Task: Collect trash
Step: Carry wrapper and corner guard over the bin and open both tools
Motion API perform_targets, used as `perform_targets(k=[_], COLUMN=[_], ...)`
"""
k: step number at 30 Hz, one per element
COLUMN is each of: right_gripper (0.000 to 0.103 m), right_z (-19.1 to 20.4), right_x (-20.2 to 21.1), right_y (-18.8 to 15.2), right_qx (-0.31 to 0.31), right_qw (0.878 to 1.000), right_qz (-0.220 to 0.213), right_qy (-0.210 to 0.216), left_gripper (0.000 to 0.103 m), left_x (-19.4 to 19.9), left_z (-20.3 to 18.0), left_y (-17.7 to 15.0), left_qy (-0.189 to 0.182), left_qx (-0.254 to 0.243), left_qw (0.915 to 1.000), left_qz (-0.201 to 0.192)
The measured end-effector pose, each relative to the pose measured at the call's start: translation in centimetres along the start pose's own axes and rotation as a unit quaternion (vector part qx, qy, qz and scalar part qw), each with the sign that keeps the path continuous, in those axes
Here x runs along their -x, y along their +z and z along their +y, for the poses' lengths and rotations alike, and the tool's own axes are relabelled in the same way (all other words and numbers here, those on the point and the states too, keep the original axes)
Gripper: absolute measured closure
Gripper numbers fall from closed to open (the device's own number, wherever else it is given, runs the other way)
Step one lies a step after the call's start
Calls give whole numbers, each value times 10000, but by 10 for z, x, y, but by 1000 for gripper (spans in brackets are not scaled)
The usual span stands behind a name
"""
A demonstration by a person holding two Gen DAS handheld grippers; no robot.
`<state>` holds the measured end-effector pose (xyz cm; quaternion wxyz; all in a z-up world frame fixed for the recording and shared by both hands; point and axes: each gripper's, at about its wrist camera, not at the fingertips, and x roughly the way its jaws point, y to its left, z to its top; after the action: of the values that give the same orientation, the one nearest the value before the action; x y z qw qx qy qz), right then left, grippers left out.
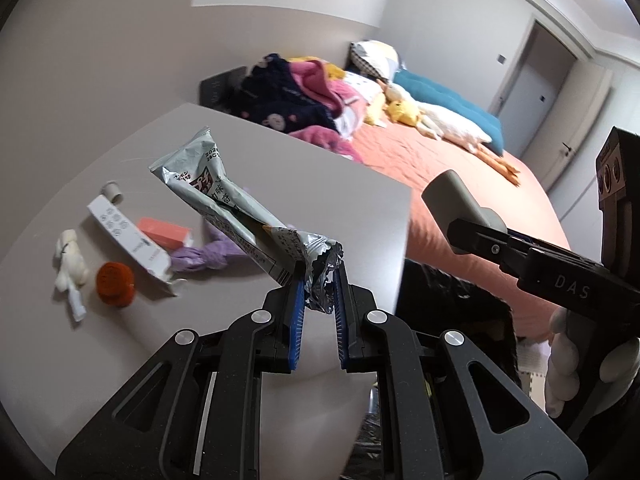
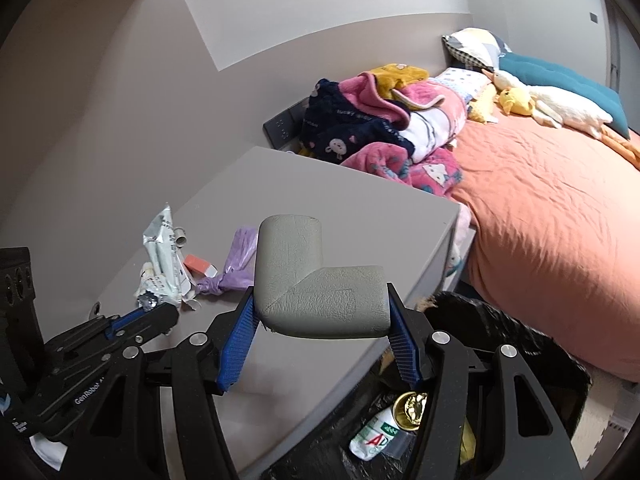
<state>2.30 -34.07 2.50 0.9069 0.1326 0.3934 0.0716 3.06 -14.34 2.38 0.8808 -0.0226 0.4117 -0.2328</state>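
Note:
My left gripper [image 1: 319, 280] is shut on the crumpled end of a long silver snack wrapper [image 1: 216, 196], which sticks up and to the left above the grey table [image 1: 320, 184]. From the right wrist view the same left gripper [image 2: 160, 312] and wrapper [image 2: 164, 248] show at the lower left. My right gripper [image 2: 320, 300] is shut on a grey L-shaped foam corner piece [image 2: 320, 280], held over the table's near corner beside the bin [image 2: 500, 328], which has a black bag lining. That foam piece [image 1: 452, 196] also appears at the right of the left wrist view.
On the table lie a white box [image 1: 128, 236], a pink-orange box [image 1: 166, 232], a knotted purple bag [image 1: 208, 256], an orange cap [image 1: 115, 282] and a white wad [image 1: 70, 264]. The bin holds a can [image 2: 410, 408] and a white bottle [image 2: 374, 436]. Behind is an orange bed [image 2: 540, 200] with clothes.

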Motion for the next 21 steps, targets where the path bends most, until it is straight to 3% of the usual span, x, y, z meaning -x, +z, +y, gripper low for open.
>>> perform_targets(k=[21], right_gripper=[41], right_z=[-77], right_x=[64], right_y=[-29], right_qx=[-647], right_qw=[9963], right_qz=[-323], right_qy=[-467], left_gripper=[90], left_x=[-23], left_z=[-89], left_y=[-5], left_qy=[-832], left_qx=[-911], left_qw=[9920], left_qz=[251])
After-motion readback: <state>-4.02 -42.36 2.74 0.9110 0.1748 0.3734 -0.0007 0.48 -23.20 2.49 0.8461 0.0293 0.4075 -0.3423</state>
